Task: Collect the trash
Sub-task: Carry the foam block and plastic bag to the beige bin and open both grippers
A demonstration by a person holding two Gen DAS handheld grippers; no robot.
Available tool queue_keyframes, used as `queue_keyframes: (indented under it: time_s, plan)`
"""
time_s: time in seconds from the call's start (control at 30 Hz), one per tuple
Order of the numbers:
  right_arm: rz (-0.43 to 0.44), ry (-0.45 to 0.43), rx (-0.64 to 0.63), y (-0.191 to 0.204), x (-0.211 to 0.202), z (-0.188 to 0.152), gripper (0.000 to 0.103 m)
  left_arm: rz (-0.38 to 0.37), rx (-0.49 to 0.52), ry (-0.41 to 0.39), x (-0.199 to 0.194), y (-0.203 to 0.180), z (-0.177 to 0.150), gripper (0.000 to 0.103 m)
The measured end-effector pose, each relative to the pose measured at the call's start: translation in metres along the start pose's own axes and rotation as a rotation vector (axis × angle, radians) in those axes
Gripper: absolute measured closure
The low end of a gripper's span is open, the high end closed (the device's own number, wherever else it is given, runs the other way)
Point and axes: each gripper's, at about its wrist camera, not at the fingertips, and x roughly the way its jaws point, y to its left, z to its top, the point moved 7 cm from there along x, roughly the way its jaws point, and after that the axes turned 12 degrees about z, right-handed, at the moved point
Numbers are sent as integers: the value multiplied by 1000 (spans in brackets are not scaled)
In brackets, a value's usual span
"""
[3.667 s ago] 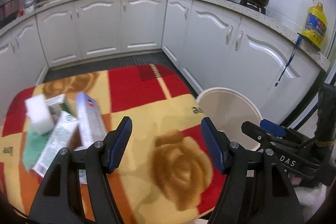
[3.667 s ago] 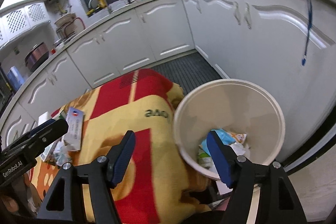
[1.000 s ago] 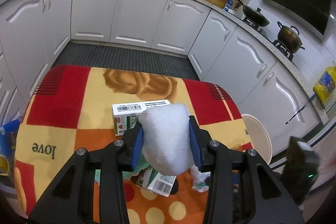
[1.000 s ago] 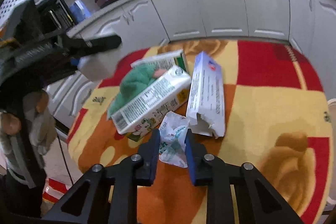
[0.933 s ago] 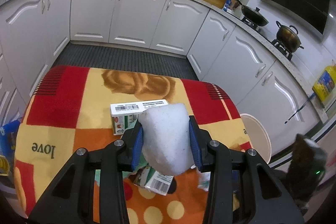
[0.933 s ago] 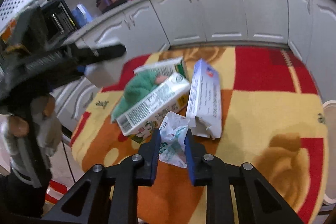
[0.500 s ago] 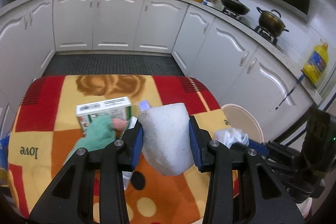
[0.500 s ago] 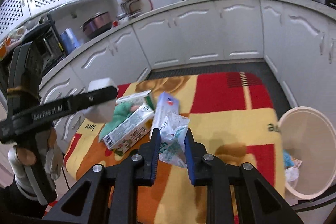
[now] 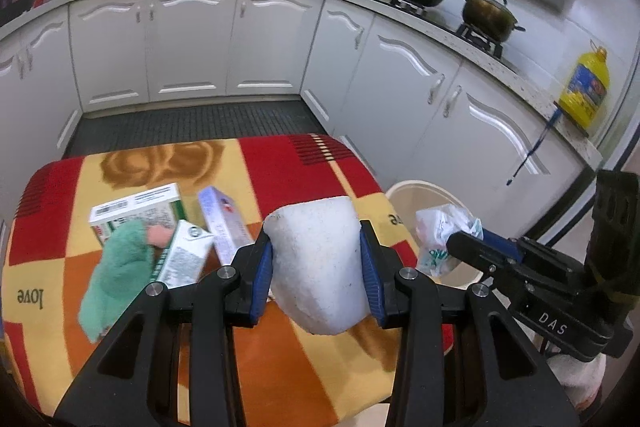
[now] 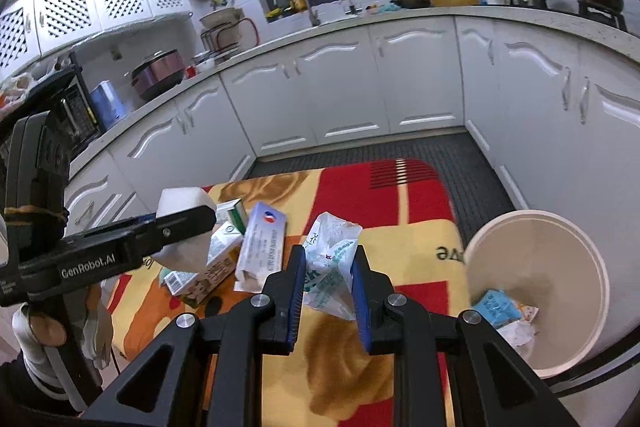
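Note:
My left gripper [image 9: 317, 259] is shut on a white foam block [image 9: 318, 267], held above the red and yellow tablecloth [image 9: 280, 355]. My right gripper [image 10: 329, 267] is shut on a crumpled white plastic wrapper [image 10: 330, 267], lifted over the cloth. In the left wrist view that wrapper [image 9: 438, 239] hangs just in front of the round white trash bin [image 9: 416, 193]. The bin [image 10: 536, 311] stands off the table's right edge with several scraps inside. On the cloth lie a green cloth [image 9: 116, 279], a milk carton [image 9: 180, 259], a white and blue box [image 9: 226, 223] and a green and white box [image 9: 136, 211].
White kitchen cabinets [image 9: 192, 43] curve around the table. Between them and the table runs a dark ribbed floor mat [image 9: 192, 123]. Pots sit on the stove [image 9: 486, 13] and a yellow oil bottle [image 9: 586, 91] stands on the counter at right. A gloved hand [image 10: 44, 331] holds the left gripper's handle.
Both grippers have swung right toward the bin, each still holding its item. The bin now shows in both views, and the right gripper has lifted its wrapper off the cloth.

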Motion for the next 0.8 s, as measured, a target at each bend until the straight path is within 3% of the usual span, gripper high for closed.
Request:
queue_keyframes:
  time_s: [0.8]
  plan:
    - [-174,-74,81,-78,-68,-4,82,-109,120,48,34,-111,2,66]
